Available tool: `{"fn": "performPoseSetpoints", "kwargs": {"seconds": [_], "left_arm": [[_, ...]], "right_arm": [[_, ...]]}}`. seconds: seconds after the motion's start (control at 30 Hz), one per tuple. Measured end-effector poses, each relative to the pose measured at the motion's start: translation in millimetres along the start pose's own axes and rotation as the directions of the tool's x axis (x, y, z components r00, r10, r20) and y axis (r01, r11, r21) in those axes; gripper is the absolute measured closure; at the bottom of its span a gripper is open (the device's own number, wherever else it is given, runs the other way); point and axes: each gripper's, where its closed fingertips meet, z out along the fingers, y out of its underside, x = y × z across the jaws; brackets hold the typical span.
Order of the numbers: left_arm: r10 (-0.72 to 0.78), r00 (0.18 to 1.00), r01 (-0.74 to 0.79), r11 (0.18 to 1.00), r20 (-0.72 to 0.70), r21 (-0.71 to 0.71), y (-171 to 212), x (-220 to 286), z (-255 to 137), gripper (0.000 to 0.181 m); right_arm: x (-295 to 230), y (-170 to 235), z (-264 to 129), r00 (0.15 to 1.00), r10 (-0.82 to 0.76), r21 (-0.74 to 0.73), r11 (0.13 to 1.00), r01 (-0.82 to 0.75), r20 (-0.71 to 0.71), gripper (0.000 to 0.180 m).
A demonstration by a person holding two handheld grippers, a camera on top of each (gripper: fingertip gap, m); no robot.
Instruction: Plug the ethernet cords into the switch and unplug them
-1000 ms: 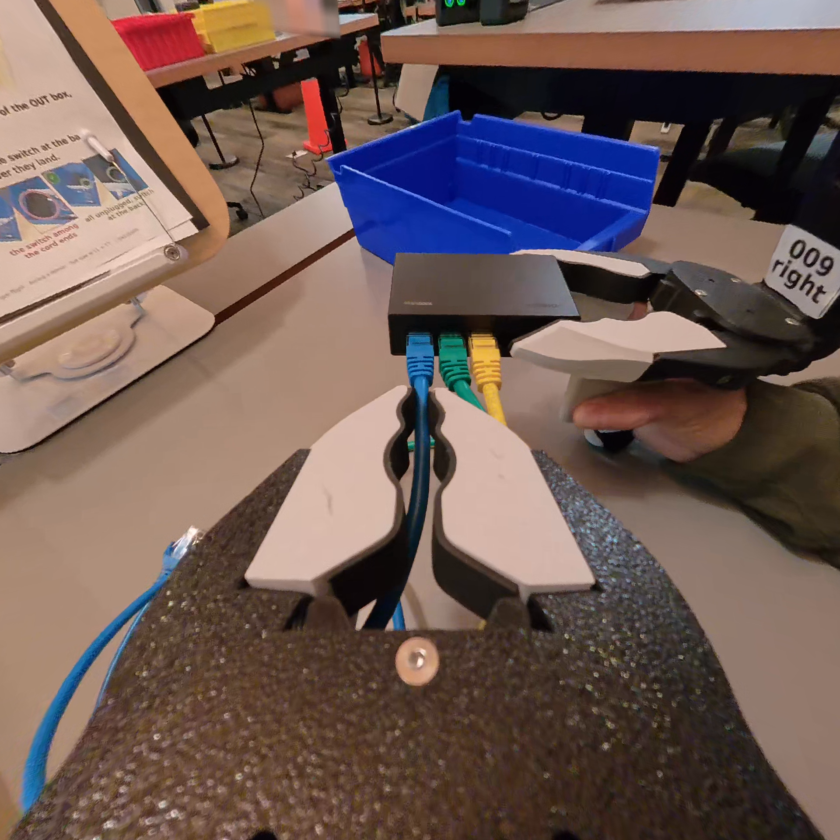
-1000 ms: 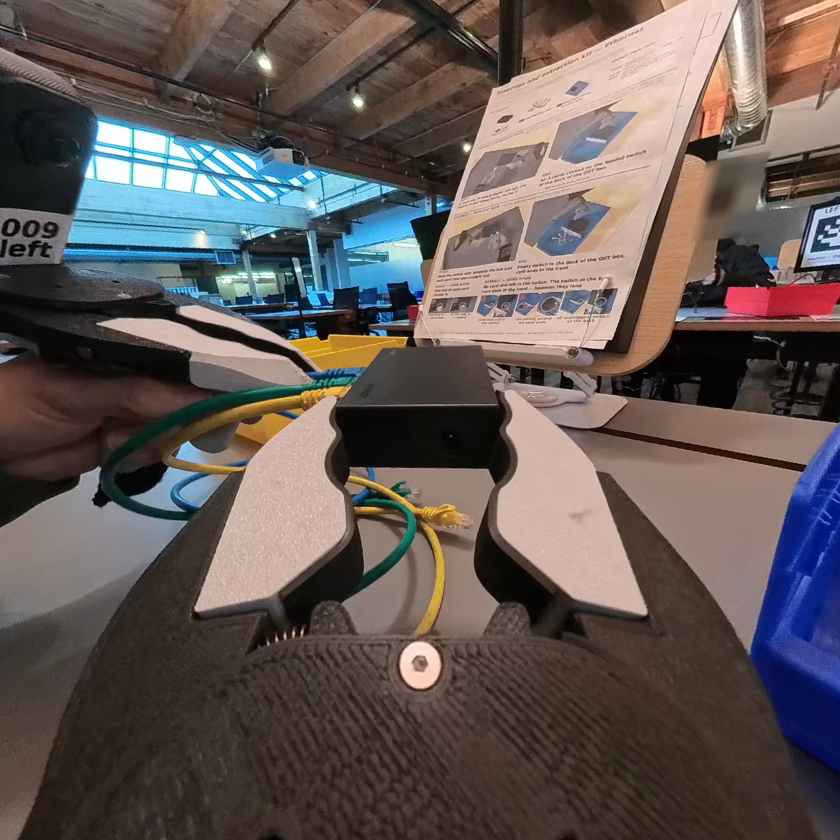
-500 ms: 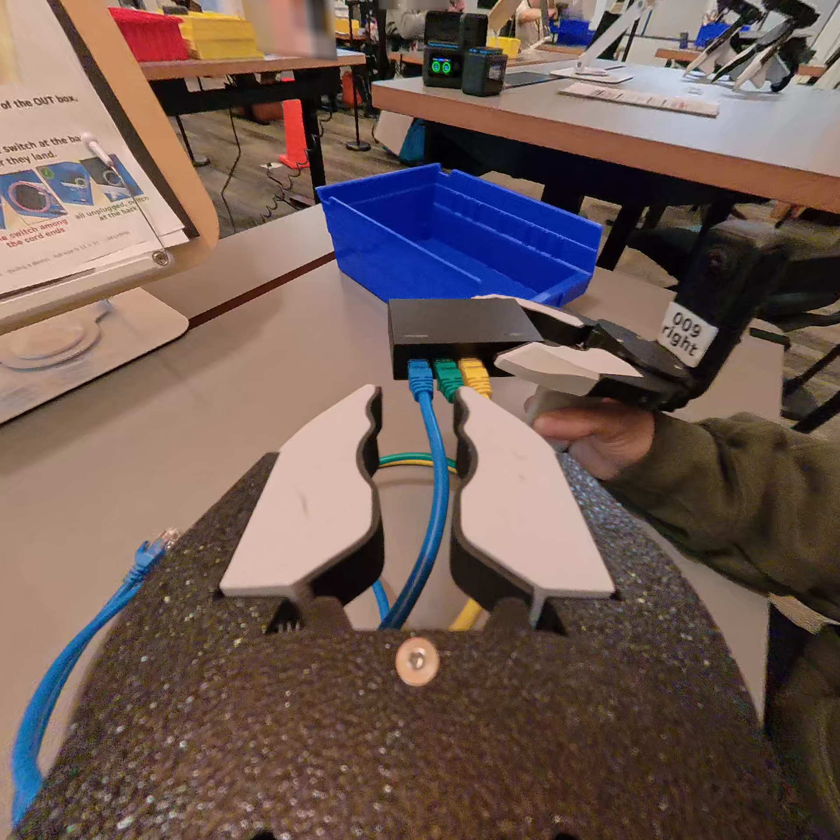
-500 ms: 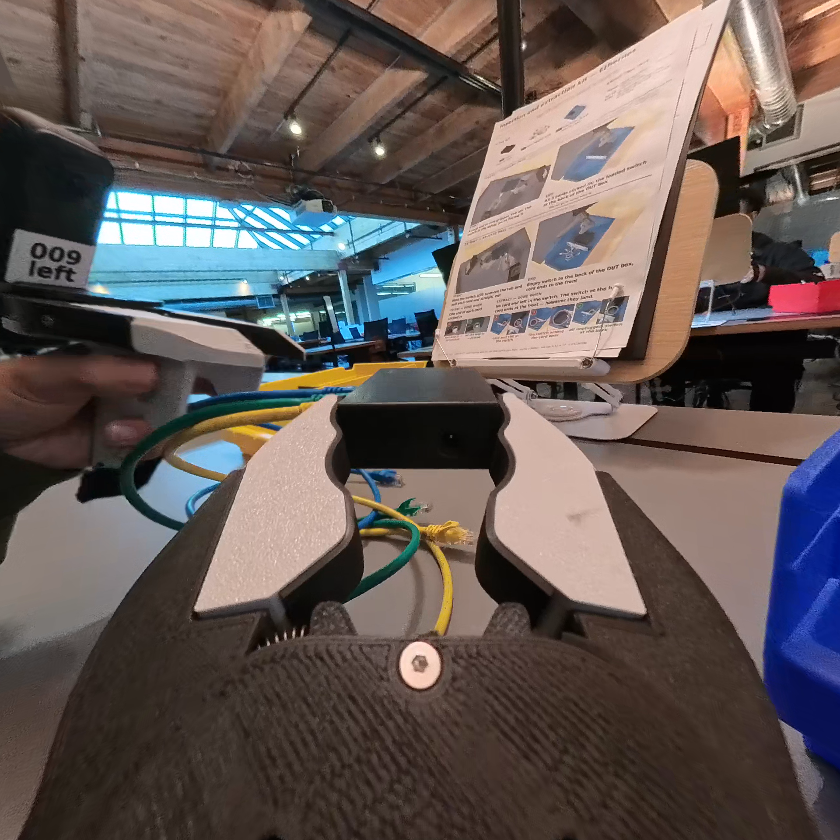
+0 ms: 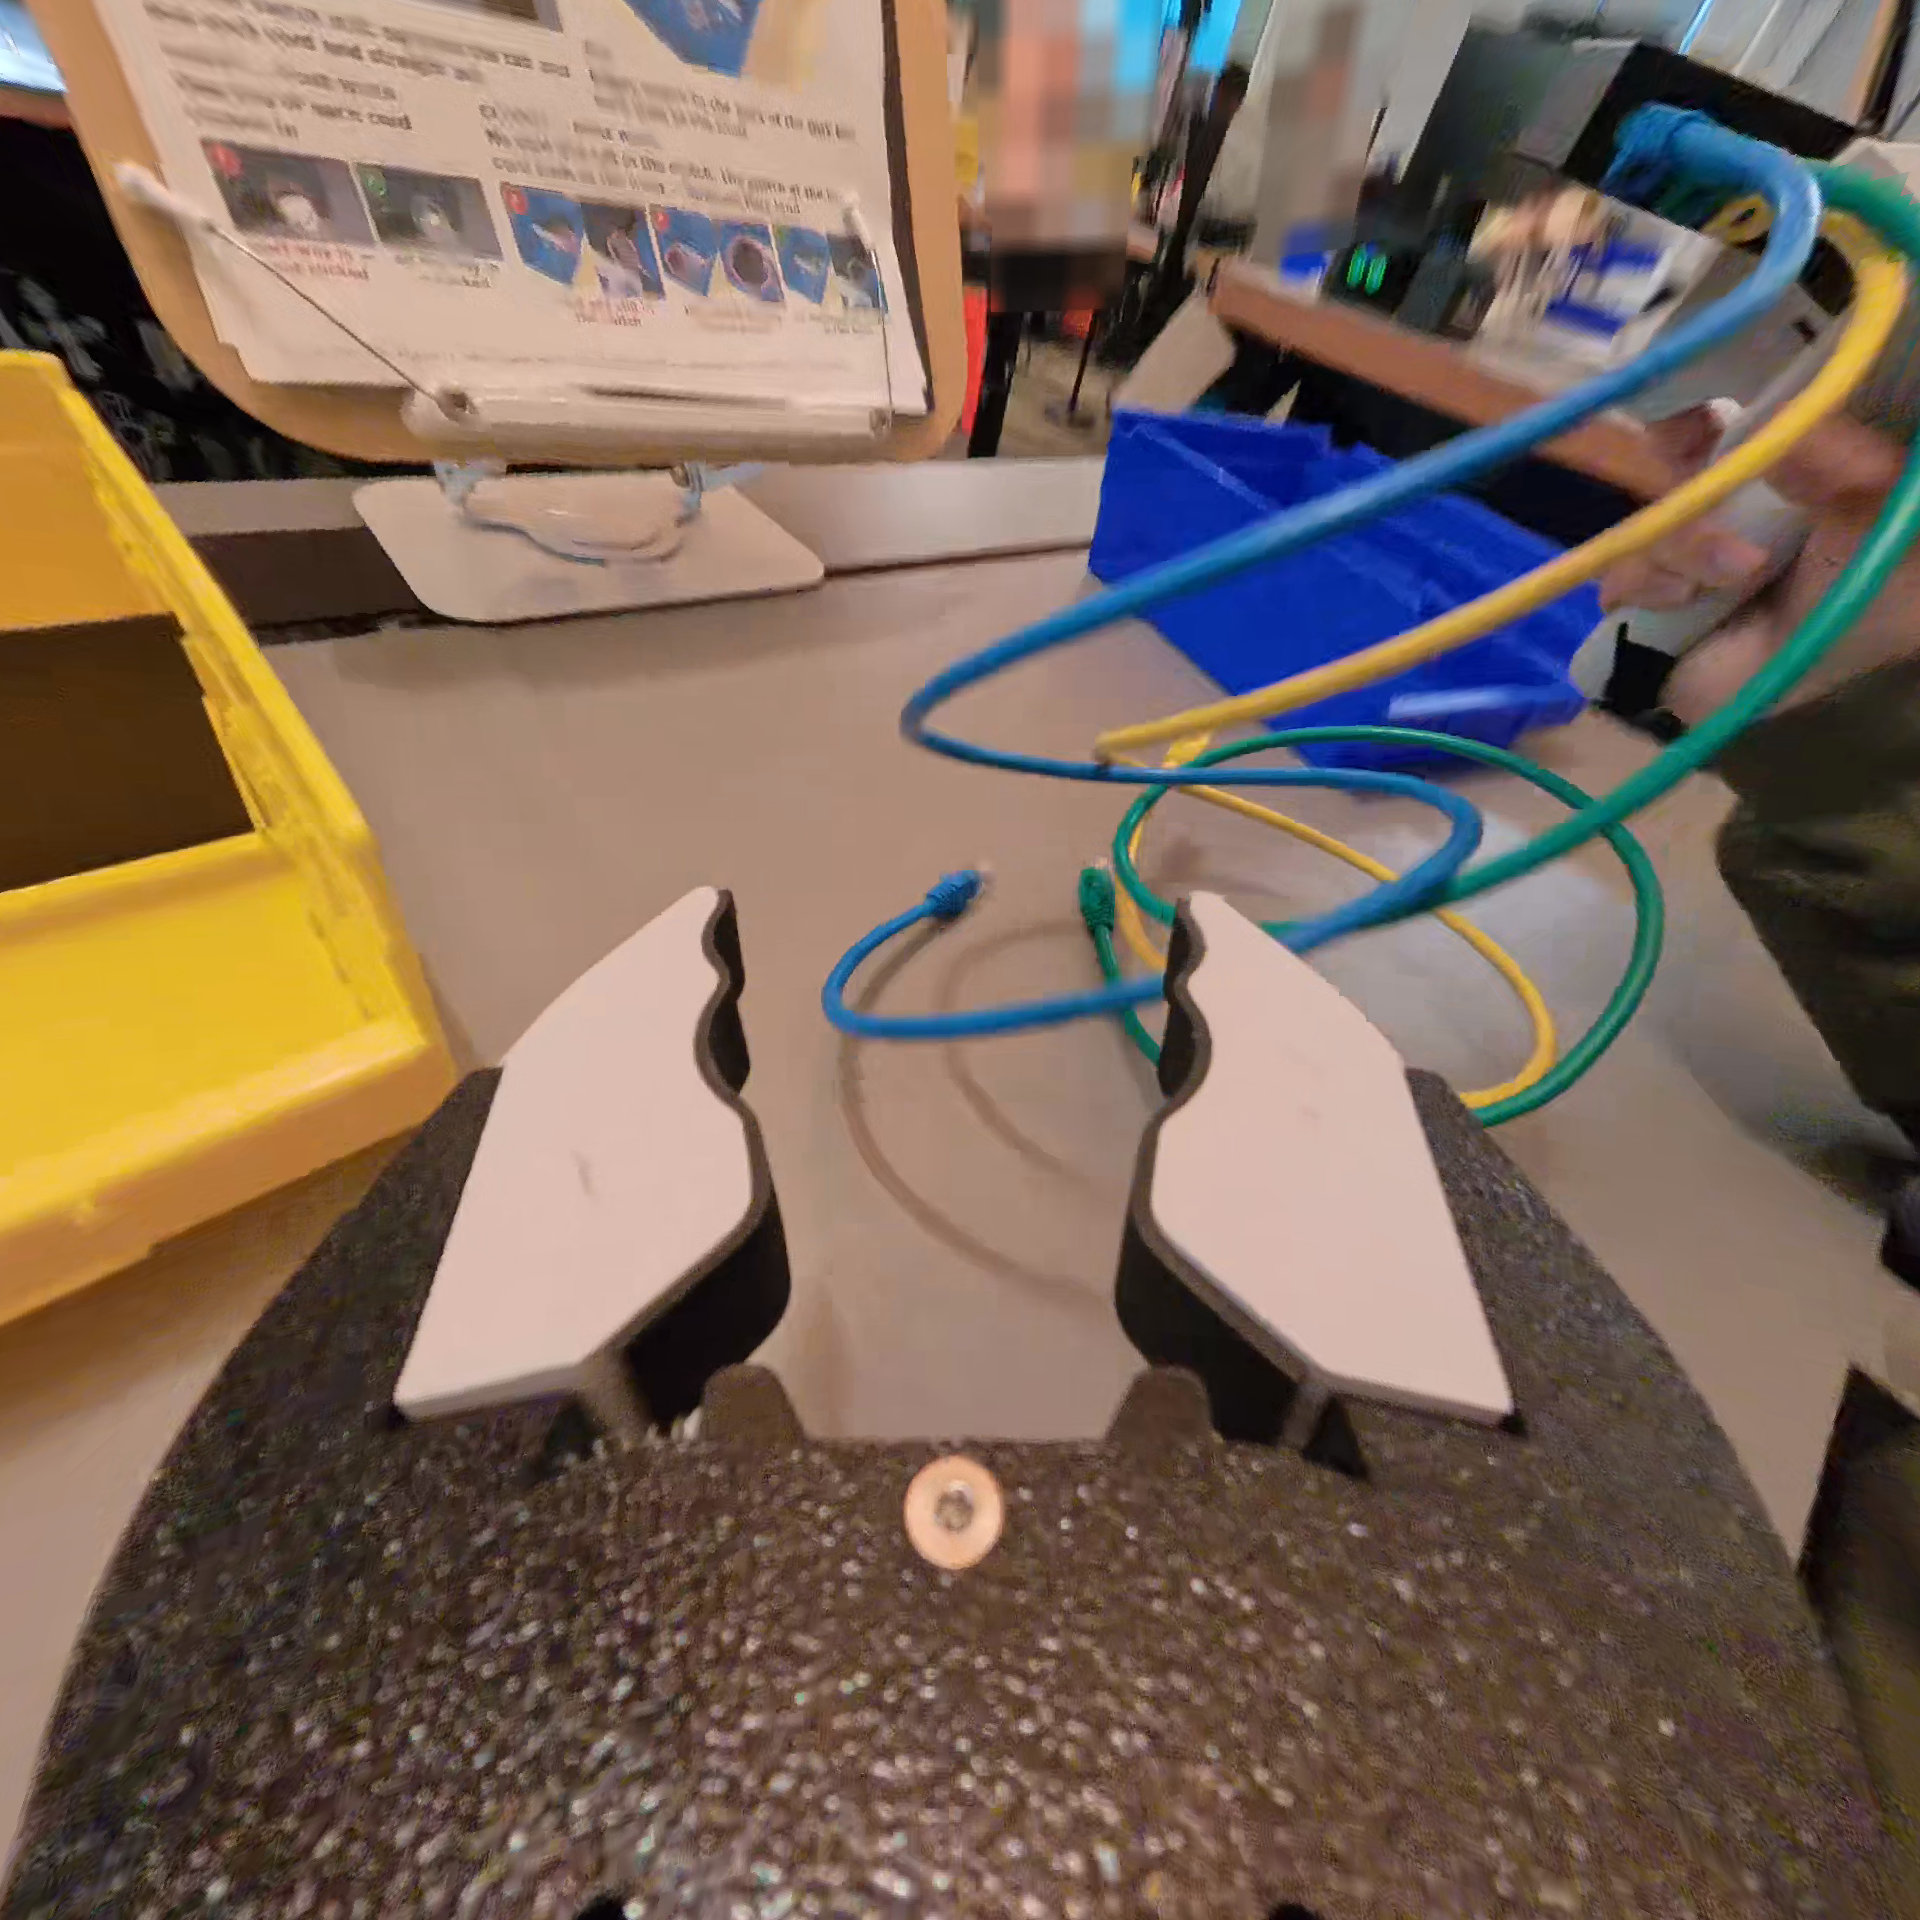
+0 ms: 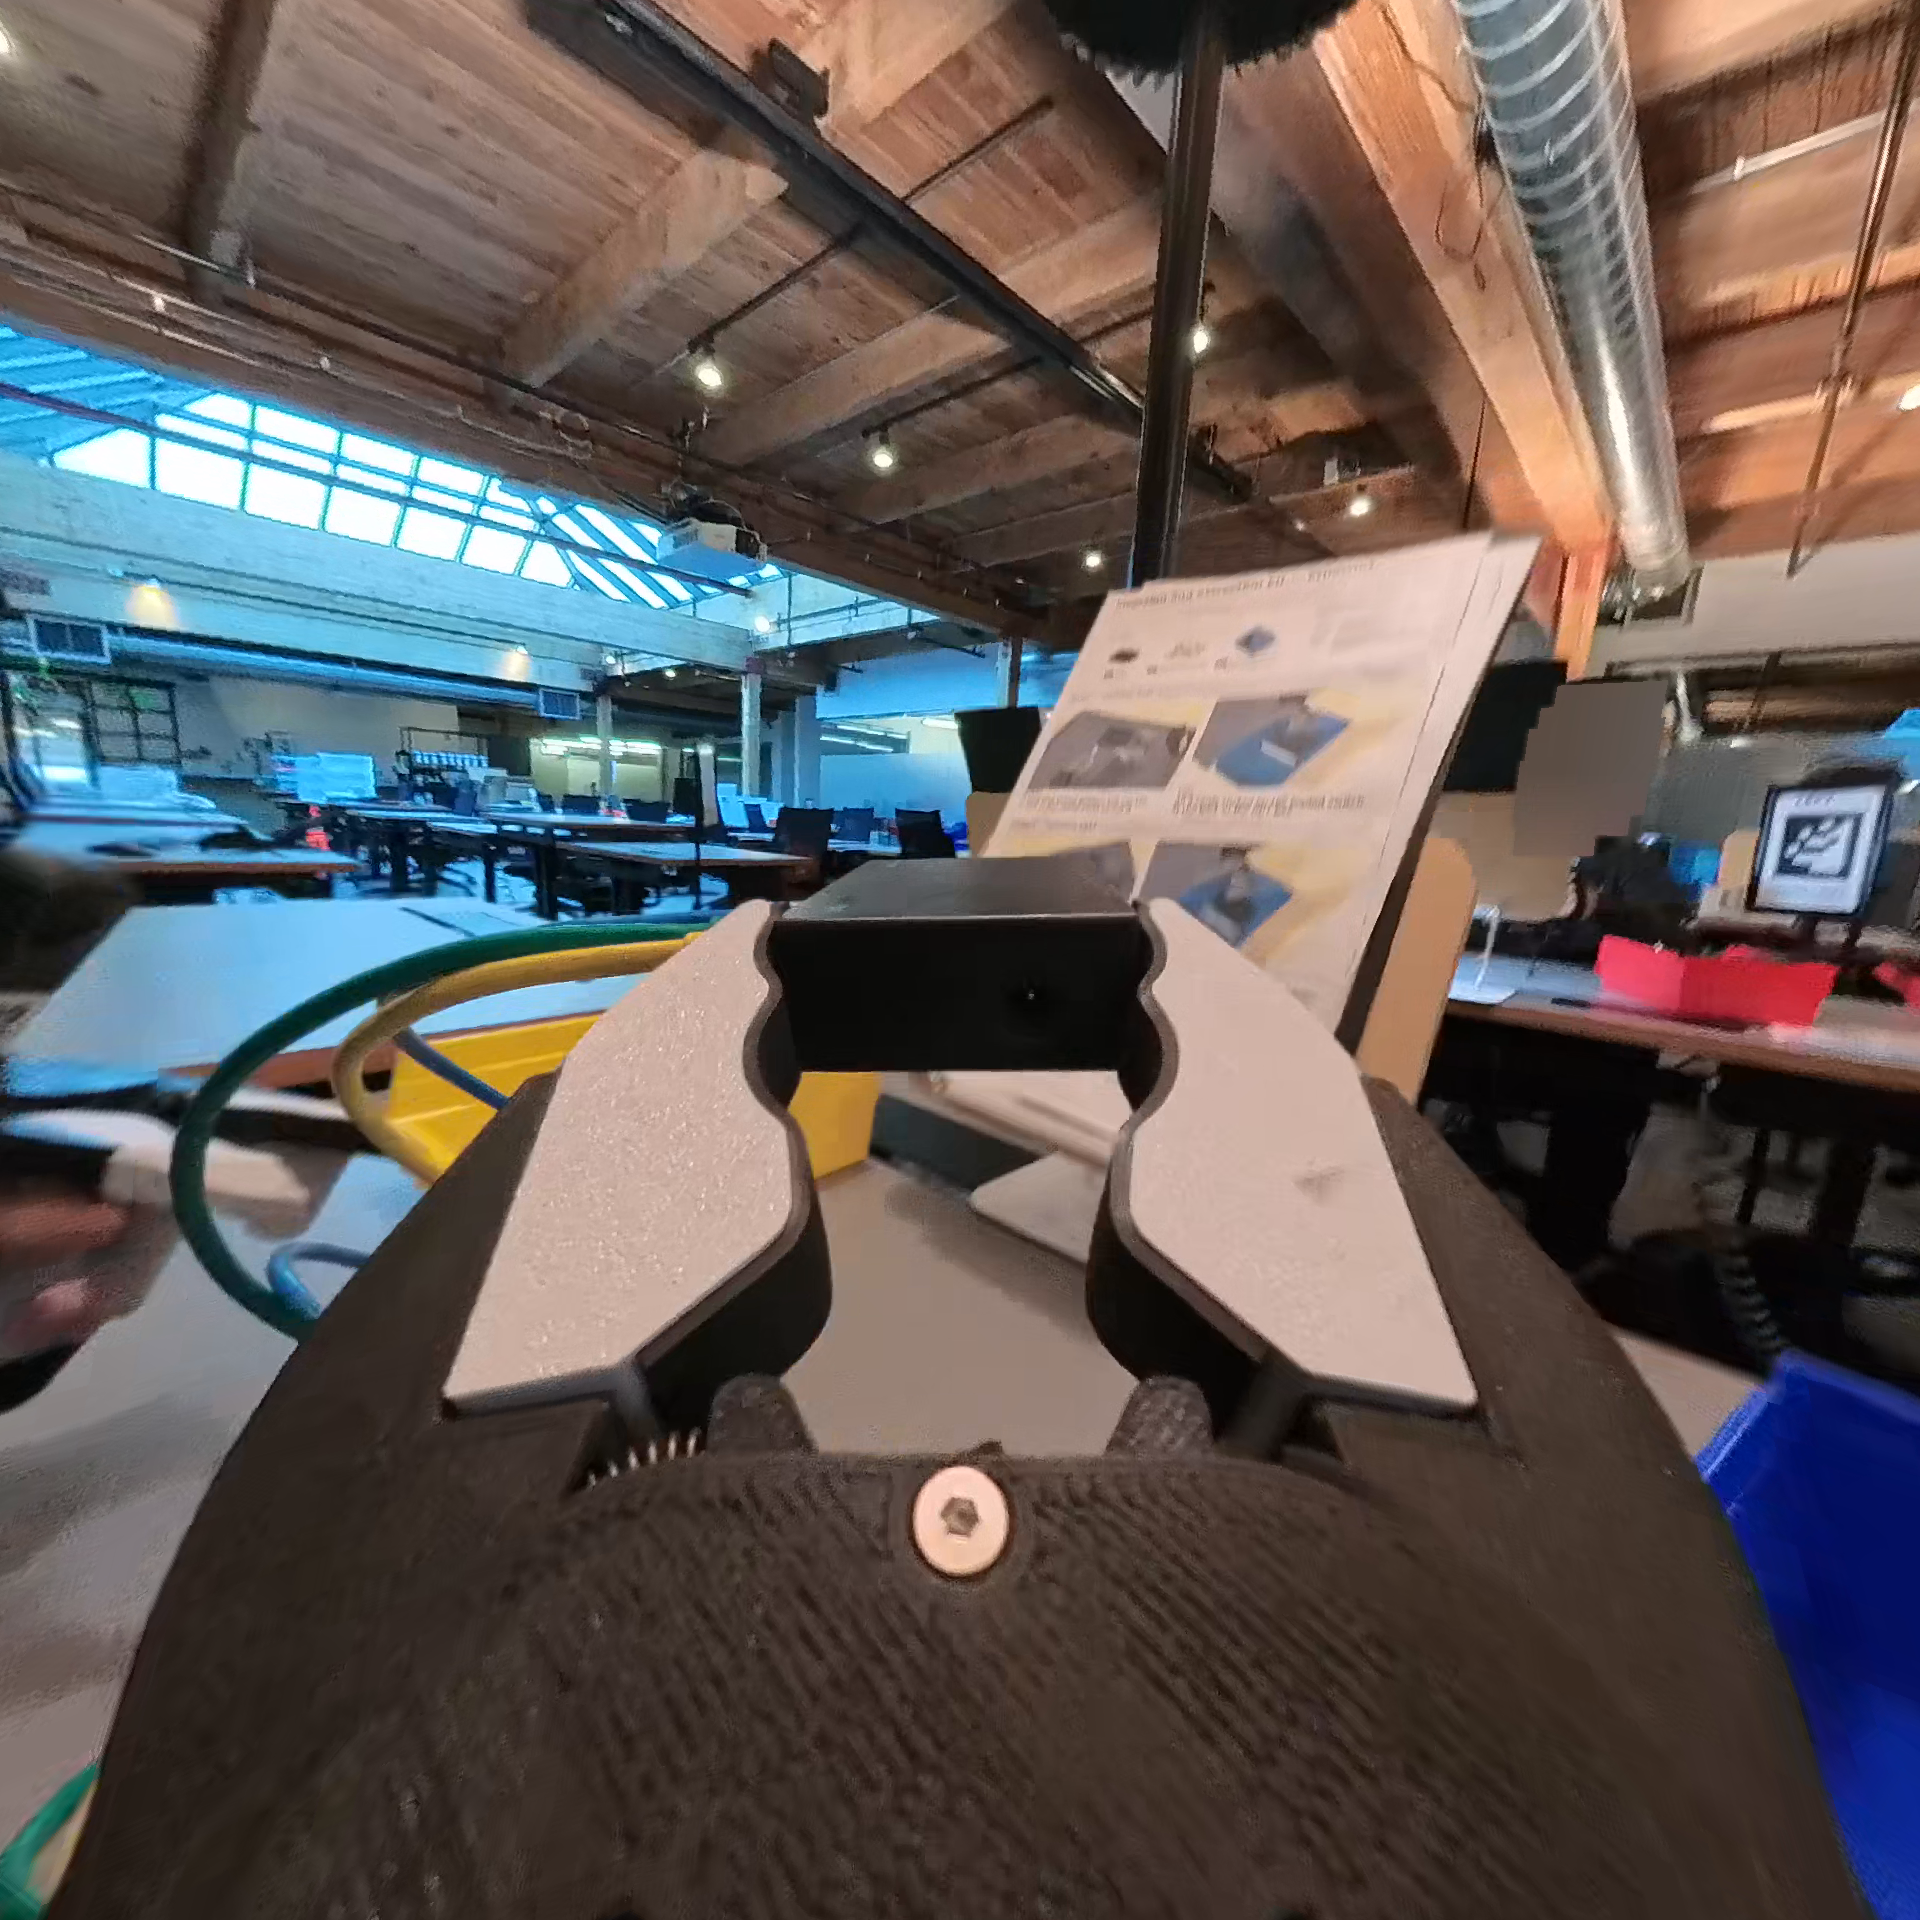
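My right gripper [image 6: 956, 935] is shut on the black switch [image 6: 961, 977] and holds it raised above the table. The blue cord [image 5: 1247, 561], yellow cord [image 5: 1455, 623] and green cord [image 5: 1642, 935] hang from it in loops down to the table. They also trail off to the left in the right wrist view, as with the green cord [image 6: 312, 1029]. My left gripper [image 5: 951, 914] is open and empty, low over the table. The blue cord's free plug [image 5: 951, 894] and the green cord's free plug [image 5: 1091, 899] lie just ahead of its fingertips.
A yellow bin [image 5: 208, 987] stands close on the left of my left gripper. A blue bin [image 5: 1351, 582] stands at the back right. An instruction sheet on a wooden stand [image 5: 582, 520] is at the back. A person's hand [image 5: 1766, 561] is at the right edge.
My left gripper has opened, let go of the blue cord and swung back to the left. My right gripper has lifted the switch, and the cords have risen with it.
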Motion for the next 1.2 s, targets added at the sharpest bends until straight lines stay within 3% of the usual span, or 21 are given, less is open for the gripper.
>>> {"fn": "performPoseSetpoints", "kwargs": {"seconds": [0.1, 0.33, 0.57, 0.63, 0.77, 0.9, 1.1, 1.2], "left_arm": [[0.029, 0.998, -0.035, 0.994, 0.061, 0.106, -2, -17, -10, 0.107], [0.046, 0.999, -0.045, 0.998, 0.018, -0.034, 44, -19, 6, 0.103], [0.012, 1.0, -0.013, 0.997, -0.024, -0.078, 53, -17, 9, 0.102], [0.0, 1.0, -0.002, 0.997, -0.027, -0.077, 53, -18, 9, 0.103], [0.01, 1.0, -0.012, 0.996, -0.024, -0.085, 54, -17, 10, 0.104], [0.017, 0.999, -0.02, 0.995, -0.031, -0.094, 55, -15, 11, 0.104], [0.014, 0.999, -0.018, 0.995, -0.035, -0.101, 56, -14, 11, 0.104], [0.013, 0.999, -0.017, 0.994, -0.039, -0.112, 57, -13, 12, 0.104]], "right_arm": [[18, -43, 24, 0.998, -0.062, 0.013, 0.998, 0.062, -0.011, 0.118], [76, -144, 48, 0.942, -0.298, 0.002, 0.954, 0.301, -0.152, 0.118], [173, -203, 4, 0.717, -0.545, -0.177, 0.832, 0.525, -0.435, 0.118], [197, -190, -11, 0.69, -0.565, -0.253, 0.823, 0.508, -0.453, 0.117], [231, -122, -42, 0.739, -0.502, -0.353, 0.86, 0.369, -0.449, 0.118], [241, -59, -72, 0.763, -0.49, -0.467, 0.838, 0.282, -0.42, 0.118], [239, -1, -117, 0.736, -0.581, -0.644, 0.718, 0.264, -0.347, 0.118], [236, 32, -142, 0.744, -0.58, -0.734, 0.654, 0.182, -0.332, 0.118]]}}
